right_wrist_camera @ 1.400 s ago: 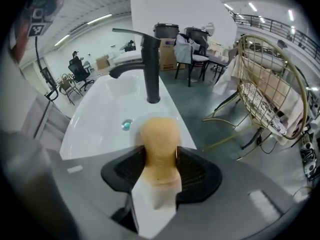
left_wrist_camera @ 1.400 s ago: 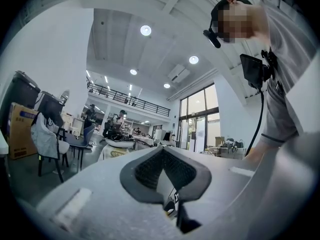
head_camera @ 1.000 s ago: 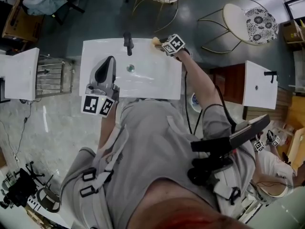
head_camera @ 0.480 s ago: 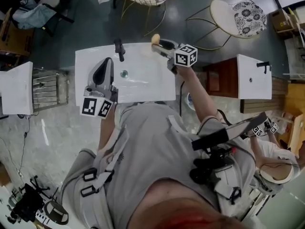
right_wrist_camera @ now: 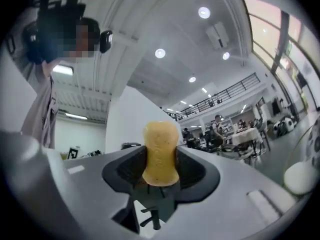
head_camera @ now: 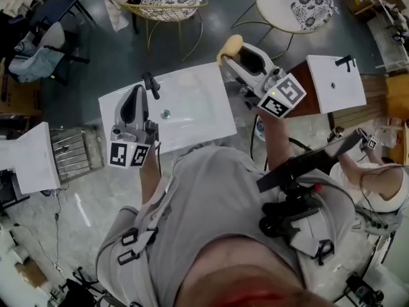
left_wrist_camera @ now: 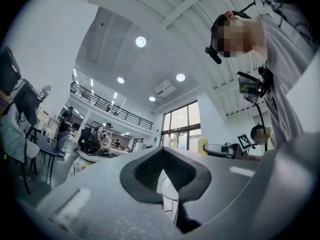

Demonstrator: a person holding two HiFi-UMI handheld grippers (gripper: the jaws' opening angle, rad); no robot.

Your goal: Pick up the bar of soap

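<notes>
The bar of soap (head_camera: 229, 45) (right_wrist_camera: 161, 154) is yellow-orange and rounded. My right gripper (head_camera: 235, 55) (right_wrist_camera: 161, 167) is shut on it, and the soap stands out past the dark pads. This gripper is raised beyond the right rear corner of the white washbasin (head_camera: 198, 117) and tilted upward. My left gripper (head_camera: 139, 89) (left_wrist_camera: 162, 171) hangs over the basin's left side, beside the black faucet (head_camera: 151, 85). Its jaws stand together with nothing between them. Both gripper views look up at the ceiling.
Two gold wire-frame chairs (head_camera: 163, 2) (head_camera: 291, 2) stand behind the basin. Further white basins stand at the right (head_camera: 335, 82) and left (head_camera: 25, 155), and a metal rail rack (head_camera: 77, 152) is on the floor. Another person (head_camera: 377, 187) is at the lower right.
My right gripper has lifted the soap from the basin's rear edge and carried it up and to the right. The left gripper has stayed over the basin's left side.
</notes>
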